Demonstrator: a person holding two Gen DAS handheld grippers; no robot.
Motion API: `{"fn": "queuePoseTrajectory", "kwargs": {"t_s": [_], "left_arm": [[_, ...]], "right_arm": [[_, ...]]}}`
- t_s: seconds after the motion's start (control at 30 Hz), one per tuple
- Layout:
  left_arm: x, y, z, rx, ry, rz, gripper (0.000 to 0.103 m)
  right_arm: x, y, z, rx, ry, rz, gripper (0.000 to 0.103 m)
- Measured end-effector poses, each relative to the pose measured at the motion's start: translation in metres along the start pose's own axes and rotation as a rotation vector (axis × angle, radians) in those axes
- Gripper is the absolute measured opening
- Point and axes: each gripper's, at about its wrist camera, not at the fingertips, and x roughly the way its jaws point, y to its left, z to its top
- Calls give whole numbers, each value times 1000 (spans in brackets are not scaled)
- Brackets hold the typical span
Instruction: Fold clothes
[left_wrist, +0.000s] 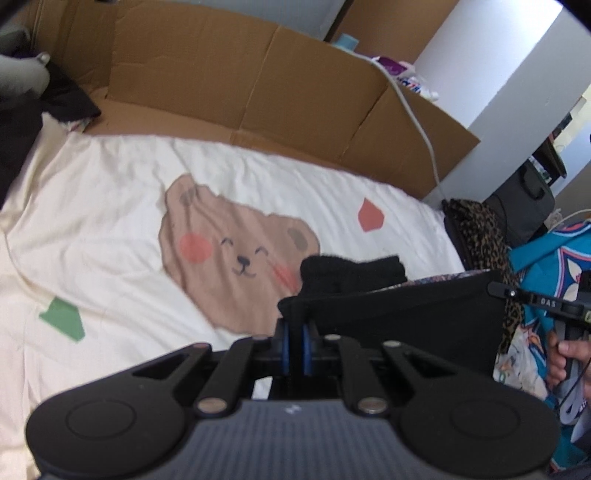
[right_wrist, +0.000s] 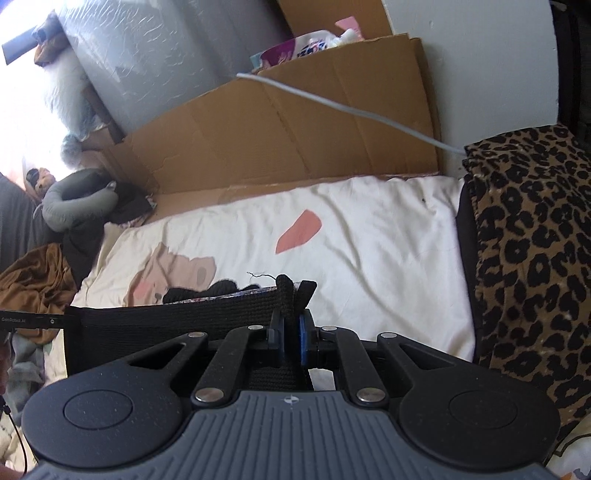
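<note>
A black knit garment (left_wrist: 406, 314) hangs stretched between both grippers above a cream bedsheet (left_wrist: 110, 206) printed with a bear face. My left gripper (left_wrist: 295, 328) is shut on its left corner. My right gripper (right_wrist: 291, 325) is shut on the opposite corner; the garment (right_wrist: 166, 325) runs leftward from it as a taut black band. A loose black part of the garment (left_wrist: 351, 273) droops onto the sheet behind the held edge. The other gripper's tip (left_wrist: 535, 299) and a hand (left_wrist: 569, 354) show at the right of the left wrist view.
Flattened cardboard (left_wrist: 258, 85) lines the wall behind the bed, with a white cable (right_wrist: 351, 110) across it. A leopard-print cloth (right_wrist: 535, 258) lies at the bed's right end. Dark clothes, a grey neck pillow (right_wrist: 74, 206) and brown fabric (right_wrist: 37, 280) pile up at the left.
</note>
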Motion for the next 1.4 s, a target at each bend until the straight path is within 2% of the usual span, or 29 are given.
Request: {"fn": "queuePoseTrajectory", "kwargs": {"t_s": [0.5,0.97,1.4], "left_arm": [[42,-3,38,38,14,43,7],[74,12,48,10,58,98,6],[123,27,37,24,137,130,6]], "right_arm": [[32,-24,14,62,19,-41,6],[74,-32,23,60,75,-48,6],[116,-39,15,44,151,-60,6]]}}
